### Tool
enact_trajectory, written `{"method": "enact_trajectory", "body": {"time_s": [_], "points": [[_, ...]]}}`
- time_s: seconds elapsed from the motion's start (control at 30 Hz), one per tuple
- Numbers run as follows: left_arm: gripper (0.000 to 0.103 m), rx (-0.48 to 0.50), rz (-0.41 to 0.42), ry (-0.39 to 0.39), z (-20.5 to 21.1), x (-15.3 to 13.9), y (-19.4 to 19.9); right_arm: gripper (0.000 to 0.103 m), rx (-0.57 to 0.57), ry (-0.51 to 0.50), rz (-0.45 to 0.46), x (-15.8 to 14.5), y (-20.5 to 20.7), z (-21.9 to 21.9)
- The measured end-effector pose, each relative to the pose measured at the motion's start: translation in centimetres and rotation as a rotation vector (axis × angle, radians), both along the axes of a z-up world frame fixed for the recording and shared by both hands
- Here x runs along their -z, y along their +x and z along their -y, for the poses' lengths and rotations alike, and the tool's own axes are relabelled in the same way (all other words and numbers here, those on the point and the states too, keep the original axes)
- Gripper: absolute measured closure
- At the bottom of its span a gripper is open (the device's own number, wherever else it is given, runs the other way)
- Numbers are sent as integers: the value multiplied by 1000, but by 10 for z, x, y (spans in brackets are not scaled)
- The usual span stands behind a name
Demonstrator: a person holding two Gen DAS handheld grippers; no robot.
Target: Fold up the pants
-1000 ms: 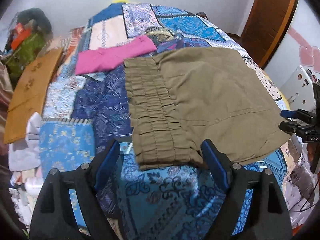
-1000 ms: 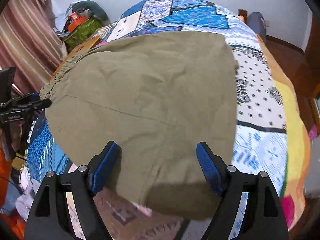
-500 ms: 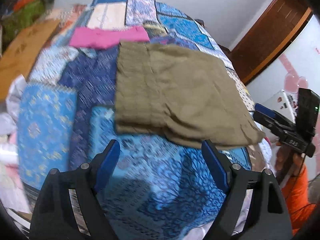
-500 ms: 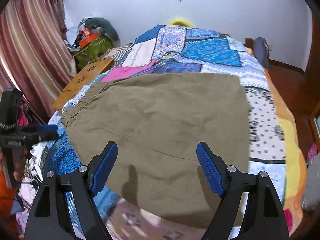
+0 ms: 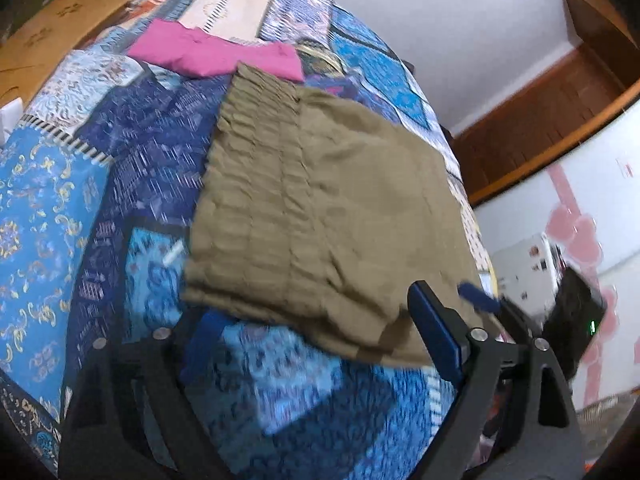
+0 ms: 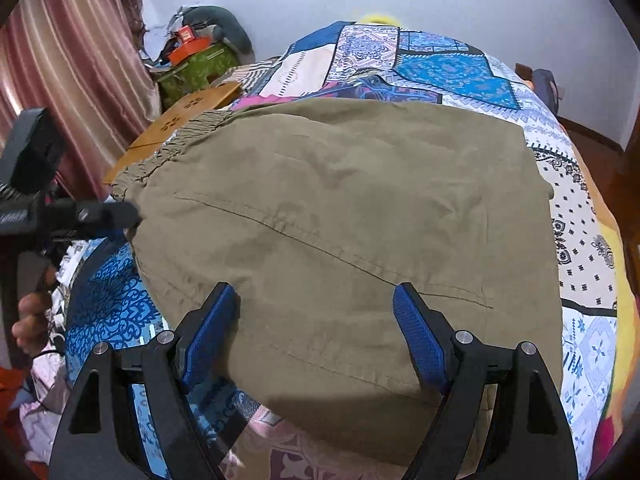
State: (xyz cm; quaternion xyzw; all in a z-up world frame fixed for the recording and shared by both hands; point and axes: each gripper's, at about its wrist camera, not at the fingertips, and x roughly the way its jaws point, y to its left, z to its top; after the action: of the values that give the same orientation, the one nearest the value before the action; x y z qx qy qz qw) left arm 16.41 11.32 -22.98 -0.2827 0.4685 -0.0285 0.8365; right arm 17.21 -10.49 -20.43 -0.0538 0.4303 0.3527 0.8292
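Since a second ago, the left wrist view has swung rightward and blurred, so the olive pants [image 5: 320,216] now sit diagonally across the patchwork bedspread [image 5: 52,208], gathered waistband on the near-left edge and a pink garment [image 5: 216,54] just beyond it. The left gripper [image 5: 316,344] hangs spread wide and empty at the waistband's near corner. The cloth looks light, soft and limp; the thick elastic waistband seems the firmest place to pinch. Motion blur smears the left finger and the near hem.

From the right wrist view, the right gripper [image 6: 316,332] is likewise wide apart, holding nothing, poised over the pants [image 6: 340,208] near their front edge, which droops over the bed's side. The left gripper [image 6: 100,216] pokes in beside the waistband. Whether the legs are already doubled underneath cannot be told.
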Motion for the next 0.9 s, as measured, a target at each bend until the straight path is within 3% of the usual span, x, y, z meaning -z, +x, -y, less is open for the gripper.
{"method": "enact_trajectory", "body": {"time_s": [0.03,0.13,0.2,0.33,0.5,0.7,0.9], "points": [[38,-11,-3,27,0,-1,4,24,-3,2,3,0,-1,0],[57,1,-11,111,4,-6,13,24,-6,13,5,1,-1,1],[62,17,-3,177,9,-11,16,24,0,19,2,0,-1,3],[66,57,50,385,28,-34,16,25,28,38,-26,-4,2,11],[68,17,131,606,30,-71,3,25,114,52,-20,-15,4,41],[70,-2,196,694,30,-107,-7,25,218,27,-20,-13,2,84],[74,89,282,714,71,-126,-2,25,227,5,-53,6,-7,94]]}}
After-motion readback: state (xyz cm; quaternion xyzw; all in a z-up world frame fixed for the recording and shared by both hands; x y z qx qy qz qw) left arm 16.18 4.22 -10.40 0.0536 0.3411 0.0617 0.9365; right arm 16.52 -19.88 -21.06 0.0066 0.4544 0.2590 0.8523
